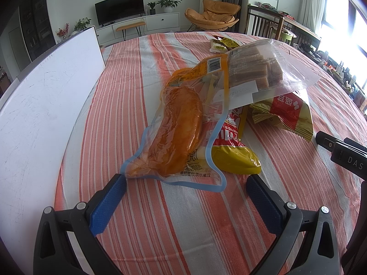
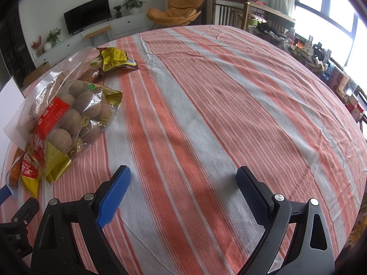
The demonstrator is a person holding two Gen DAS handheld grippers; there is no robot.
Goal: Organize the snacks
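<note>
Left gripper [image 1: 185, 184]: released, its 2 blue-padded fingers [image 1: 107, 206] spread wide and holding nothing, low over the striped tablecloth [image 1: 183, 224].
Right gripper [image 2: 183, 183]: also released, both pads apart with only bare cloth between them; in the left wrist view part of its black body shows at the right edge.
Snack pile: just ahead of the left gripper, slightly right of its centre line; to the far left of the right gripper.
Clear pouch with orange food [image 1: 176, 133]: nearest item to the left gripper, its blue-edged corner lying just beyond the left fingertip, apparently touching or almost touching it.
Yellow packet [image 1: 234, 160]: beneath and right of that pouch, just ahead of the right finger of the left gripper.
Clear bag of brown bars [image 1: 263, 68]: farther ahead, resting on top of the pile, overlapping the pouch.
Red and gold bag [image 2: 66, 123]: holds round brown balls, under the bar bag, ahead-left of the right gripper.
Small yellow packets [image 2: 113, 57]: beyond the pile, apart from it, on the cloth.
White board [image 1: 45, 105]: left of the left gripper, lying beside the cloth's edge.
</note>
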